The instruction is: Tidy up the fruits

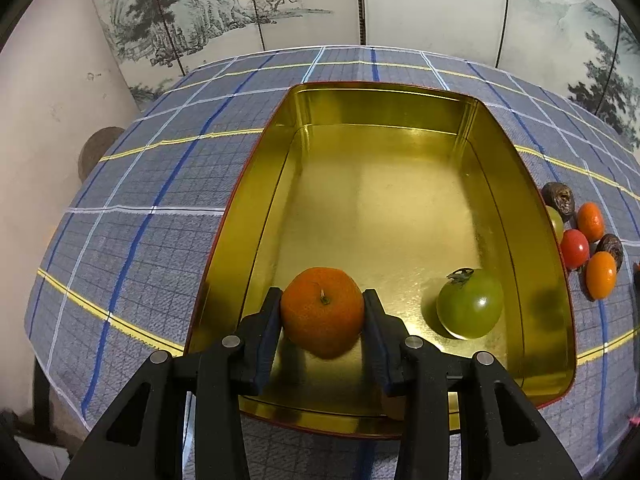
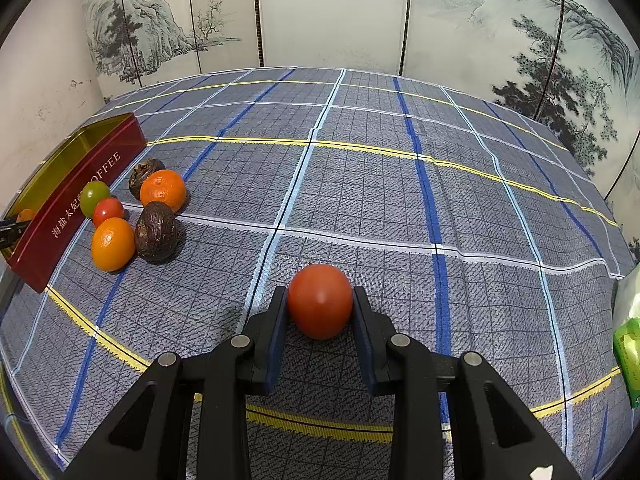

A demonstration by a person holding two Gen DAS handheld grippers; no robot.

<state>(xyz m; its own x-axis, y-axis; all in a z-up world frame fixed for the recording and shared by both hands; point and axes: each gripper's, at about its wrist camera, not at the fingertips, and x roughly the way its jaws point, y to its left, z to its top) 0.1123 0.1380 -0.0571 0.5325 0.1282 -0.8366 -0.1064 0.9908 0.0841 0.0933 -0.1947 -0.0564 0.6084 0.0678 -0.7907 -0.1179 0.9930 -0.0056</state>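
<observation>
L gripper [image 1: 323, 304] clamps mandarin [image 1: 322, 312] over gold tin [image 1: 256, 216]; green tomato [image 1: 470, 304] inside.

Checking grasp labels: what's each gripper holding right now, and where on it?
Left gripper: small round orange mandarin, pinched across its sides, stem facing the camera, over the gold-lined tin. Right gripper: round red tomato, pinched across its sides.

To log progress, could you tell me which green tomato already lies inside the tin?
The larger green tomato, on the gold floor of the tin; the smaller green tomato lies outside on the cloth.
</observation>
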